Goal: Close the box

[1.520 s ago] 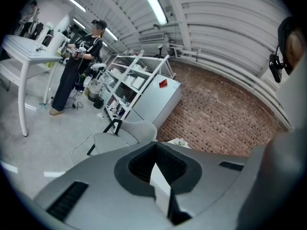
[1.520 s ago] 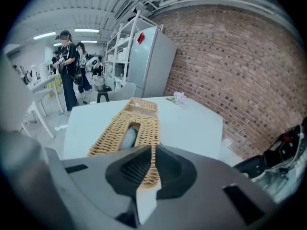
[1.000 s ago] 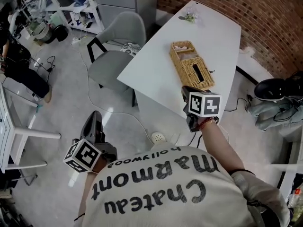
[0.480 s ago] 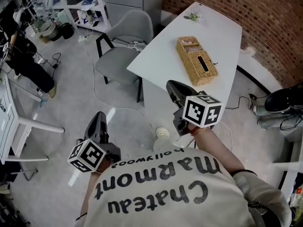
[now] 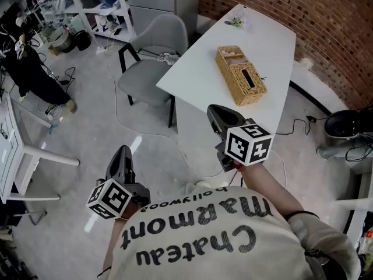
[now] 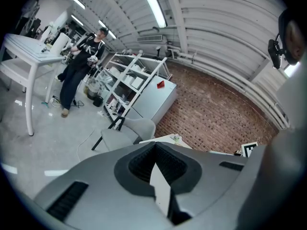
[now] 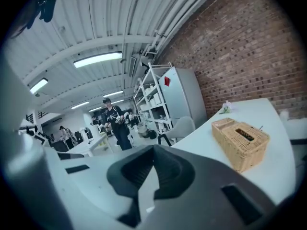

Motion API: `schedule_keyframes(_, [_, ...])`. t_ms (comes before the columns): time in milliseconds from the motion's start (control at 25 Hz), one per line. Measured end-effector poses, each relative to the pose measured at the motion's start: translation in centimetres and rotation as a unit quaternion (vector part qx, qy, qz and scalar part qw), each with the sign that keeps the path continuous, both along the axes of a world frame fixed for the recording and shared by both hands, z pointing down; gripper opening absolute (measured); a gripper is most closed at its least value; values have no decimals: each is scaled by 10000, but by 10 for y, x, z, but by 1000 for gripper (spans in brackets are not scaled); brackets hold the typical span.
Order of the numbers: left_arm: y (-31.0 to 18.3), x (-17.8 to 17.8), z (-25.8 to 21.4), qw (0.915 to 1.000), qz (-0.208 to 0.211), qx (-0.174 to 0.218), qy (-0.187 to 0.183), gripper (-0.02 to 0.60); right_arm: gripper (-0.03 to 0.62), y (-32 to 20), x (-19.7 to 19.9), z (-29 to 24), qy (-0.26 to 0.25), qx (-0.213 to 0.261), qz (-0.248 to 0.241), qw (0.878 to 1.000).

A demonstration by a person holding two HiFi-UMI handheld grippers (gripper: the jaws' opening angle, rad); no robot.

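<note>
A woven wicker box (image 5: pixel 240 74) with a dark slot in its top lies on the white table (image 5: pixel 274 34); its far end looks uncovered, with something pale inside. The right gripper view shows the box (image 7: pixel 240 138) ahead and to the right. My right gripper (image 5: pixel 214 111) hangs off the table's near edge, short of the box, shut with nothing in it (image 7: pixel 152 150). My left gripper (image 5: pixel 123 150) is low over the floor, far left of the table, its jaws together and empty (image 6: pixel 154 147).
A grey chair (image 5: pixel 154 51) stands at the table's left side. White shelving (image 5: pixel 87 4) and a person (image 5: pixel 29 74) are at the far left. A small sprig (image 5: pixel 235 21) lies at the table's far end. A dark bag (image 5: pixel 347 121) sits right; a cable (image 5: pixel 145 136) crosses the floor.
My right gripper has pulled back from the box's near end to below the table's edge. The left gripper has sunk slightly. The box has not moved.
</note>
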State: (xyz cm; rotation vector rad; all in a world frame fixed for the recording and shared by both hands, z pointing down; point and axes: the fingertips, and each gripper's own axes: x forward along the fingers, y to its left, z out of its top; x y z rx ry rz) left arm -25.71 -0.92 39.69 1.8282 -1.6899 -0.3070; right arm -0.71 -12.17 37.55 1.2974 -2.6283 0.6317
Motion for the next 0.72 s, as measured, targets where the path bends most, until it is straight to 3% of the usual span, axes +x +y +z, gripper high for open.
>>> schedule_keyframes(440, [-14, 9, 13, 9997, -99, -229, 72, 2, 3, -20, 34, 16, 155, -278, 168, 9994])
schedule_keyframes(720, [-28, 18, 2, 9999, -70, -102, -23, 2, 3, -37, 53, 13, 107, -248, 290, 9992])
